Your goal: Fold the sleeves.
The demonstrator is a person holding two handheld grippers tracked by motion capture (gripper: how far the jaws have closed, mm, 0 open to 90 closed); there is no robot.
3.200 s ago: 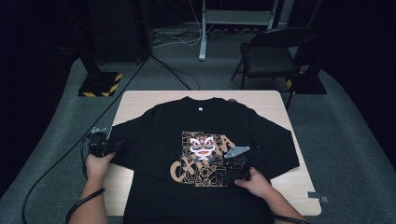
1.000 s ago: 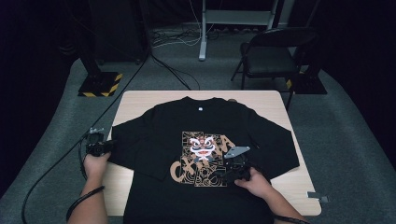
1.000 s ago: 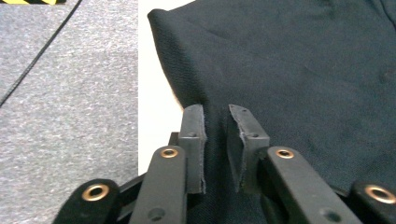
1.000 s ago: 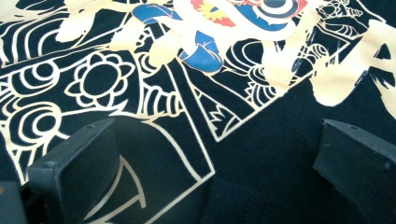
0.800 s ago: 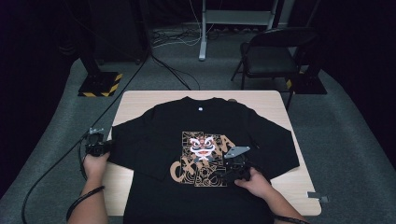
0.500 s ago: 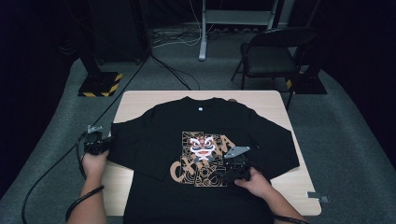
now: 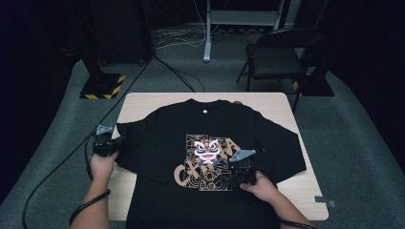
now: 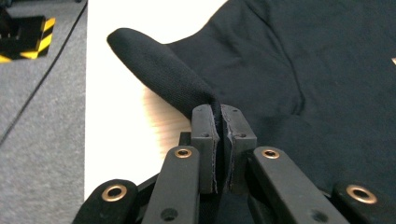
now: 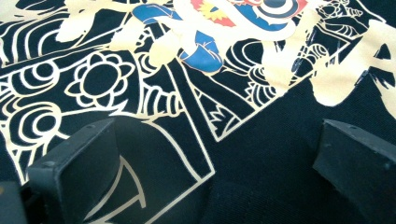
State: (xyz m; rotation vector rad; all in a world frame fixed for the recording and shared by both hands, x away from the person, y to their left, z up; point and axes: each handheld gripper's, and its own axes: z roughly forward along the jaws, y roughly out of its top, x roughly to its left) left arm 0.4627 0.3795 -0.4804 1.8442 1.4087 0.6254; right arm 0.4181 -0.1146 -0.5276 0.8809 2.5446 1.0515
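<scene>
A black long-sleeved shirt [image 7: 210, 124] with a gold, white and red print [image 7: 207, 160] lies flat, front up, on the wooden table [image 7: 138, 102]. At the table's left edge my left gripper [image 7: 107, 143] is shut on the shirt's left sleeve [image 8: 159, 70], pinching a fold of the cloth between its pads [image 8: 205, 135]. My right gripper [image 7: 234, 174] rests open on the print near the shirt's lower middle. Its pads [image 9: 74, 168] stand wide apart over the printed cloth [image 9: 187, 56] with nothing between them.
A black chair [image 7: 277, 55] stands beyond the table's far right corner. A stand base with yellow-black stripes [image 7: 102, 86] sits on the grey floor at the far left. A cable [image 7: 57, 167] trails from my left gripper across the floor.
My left gripper has shifted slightly outward and away from me along the table's left edge, holding the sleeve. The right gripper has stayed in place on the print.
</scene>
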